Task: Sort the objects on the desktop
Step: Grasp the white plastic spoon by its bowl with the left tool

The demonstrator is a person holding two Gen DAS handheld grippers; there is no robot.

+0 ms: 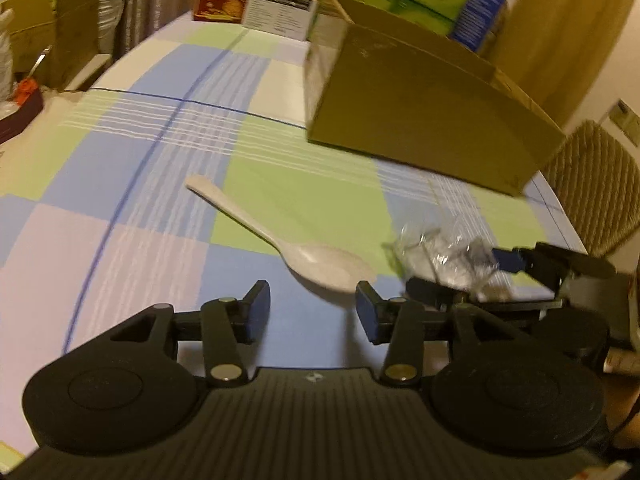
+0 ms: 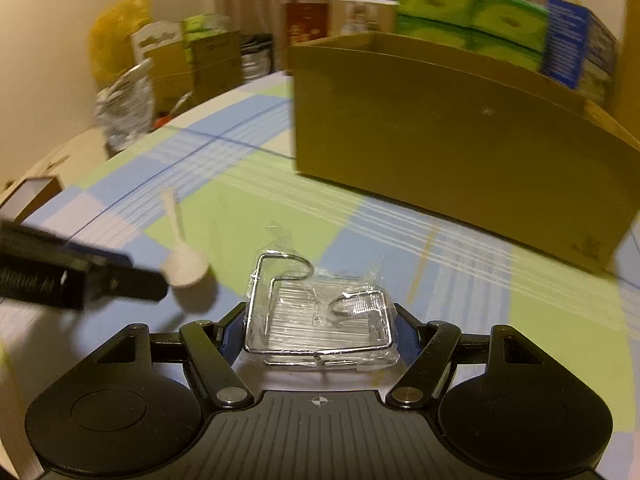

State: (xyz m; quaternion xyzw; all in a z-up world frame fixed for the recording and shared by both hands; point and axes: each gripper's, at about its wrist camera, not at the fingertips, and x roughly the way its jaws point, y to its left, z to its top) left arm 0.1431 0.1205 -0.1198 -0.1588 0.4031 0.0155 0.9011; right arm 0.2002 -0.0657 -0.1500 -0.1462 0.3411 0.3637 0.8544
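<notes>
Left gripper (image 1: pixel 312 306): I see its fingers spread wide with nothing between them, low over the counter (image 1: pixel 120 240); the spoon's bowl sits just ahead of the gap.
Spoon (image 1: pixel 328 266): white, lying flat on the checked cloth, handle pointing away and to the left, apart from both grippers.
Hook (image 2: pixel 316 312): a wire hook on a clear plate, in crinkled clear wrap, between the right fingers; in the left view it sits just right of the spoon.
Right gripper (image 2: pixel 318 330): I read its blue pads as pressed against the two sides of the wrapped hook, so it is holding it; whether the hook is lifted or resting on the counter I cannot tell.
Box (image 2: pixel 460 152): tan cardboard, open-topped, standing well beyond the hook, to the right of the spoon.
Step in hand: I judge the hook is being picked for sorting, with the box the likely bin.
Next move: I would carry the hook over the box's near wall and release; the left needs to come forward and narrow on the spoon.
Hard to make out: the box's inside is hidden; both views are blurred; the wrap's edges are vague; the far boxes are cut off.
</notes>
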